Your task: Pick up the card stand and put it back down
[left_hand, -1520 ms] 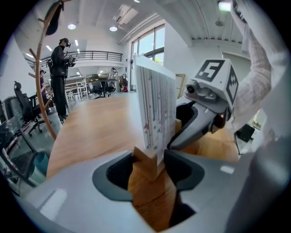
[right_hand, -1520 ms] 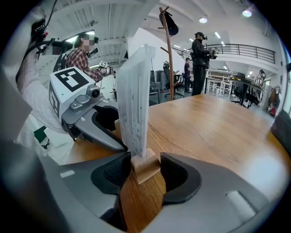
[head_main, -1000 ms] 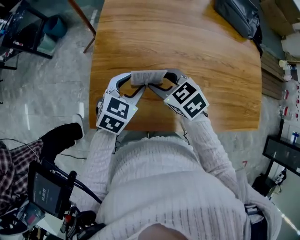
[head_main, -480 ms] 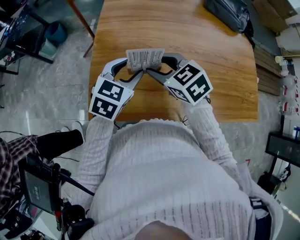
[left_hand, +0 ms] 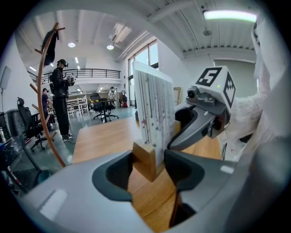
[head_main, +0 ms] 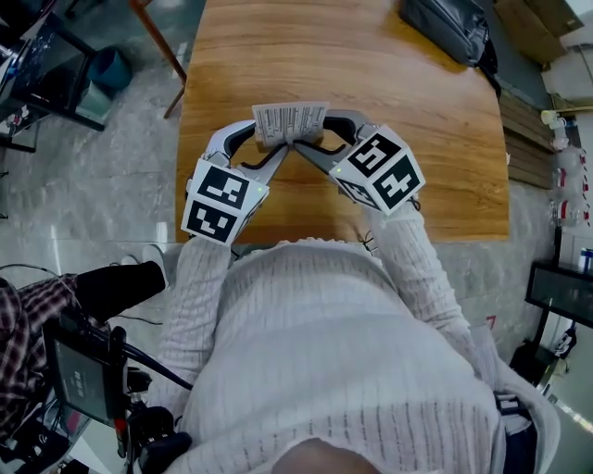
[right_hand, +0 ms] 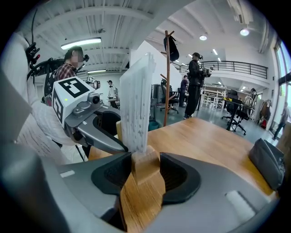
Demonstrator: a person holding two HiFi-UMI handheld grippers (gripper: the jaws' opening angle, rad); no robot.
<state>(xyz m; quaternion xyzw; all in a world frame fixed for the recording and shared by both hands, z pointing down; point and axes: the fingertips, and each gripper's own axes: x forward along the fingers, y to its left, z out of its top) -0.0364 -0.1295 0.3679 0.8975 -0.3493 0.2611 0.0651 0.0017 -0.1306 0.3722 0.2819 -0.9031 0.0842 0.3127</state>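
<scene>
We hold the card stand (head_main: pixel 290 122) clear of the table (head_main: pixel 417 139), its card upright. The left gripper (left_hand: pixel 149 159) clamps one end of its wooden base from 8 o'clock. The right gripper (right_hand: pixel 144 166) clamps the other end from 4 o'clock.

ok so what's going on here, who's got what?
A person in a white knit sweater has a gripper in each hand, and both grip the card stand. The left gripper and the right gripper are each shut on one end of its wooden base, with the printed card upright in the slot. The stand appears to be held a little above the wooden table, near the person's edge. A dark bag lies at the far corner.
</scene>
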